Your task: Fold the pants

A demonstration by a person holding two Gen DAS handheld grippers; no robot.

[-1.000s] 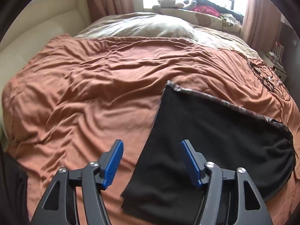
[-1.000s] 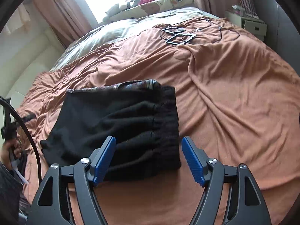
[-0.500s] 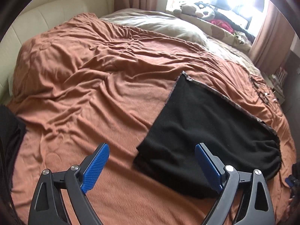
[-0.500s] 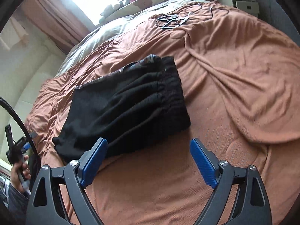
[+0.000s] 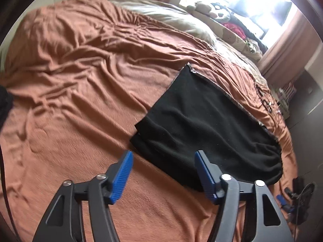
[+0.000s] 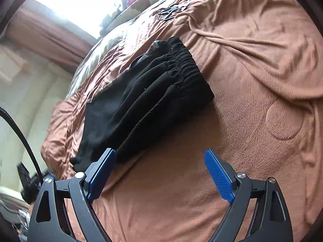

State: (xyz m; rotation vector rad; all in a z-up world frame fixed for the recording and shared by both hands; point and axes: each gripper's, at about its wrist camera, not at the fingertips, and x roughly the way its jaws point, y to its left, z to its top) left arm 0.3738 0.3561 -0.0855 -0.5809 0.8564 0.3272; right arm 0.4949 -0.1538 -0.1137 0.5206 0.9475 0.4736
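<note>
The black pants (image 5: 201, 125) lie folded into a flat rectangle on the orange bedspread (image 5: 80, 80). In the right wrist view the pants (image 6: 145, 100) show their gathered elastic waistband at the far right end. My left gripper (image 5: 163, 173) is open and empty, held above the bed just short of the pants' near edge. My right gripper (image 6: 159, 173) is open and empty, held above bare bedspread (image 6: 242, 100) in front of the pants, its left finger over their near corner.
A beige pillow (image 5: 171, 20) and stuffed toys (image 5: 212, 10) lie at the head of the bed by the bright window. Black cables (image 5: 264, 98) lie on the bedspread's far right. Curtains (image 5: 282, 46) and a nightstand (image 5: 286, 94) stand beyond. The other gripper (image 6: 30, 181) shows at the left edge.
Both grippers have pulled back and away from the folded pants and tilted. The left jaws have narrowed somewhat since half a second ago. The pants have stayed put.
</note>
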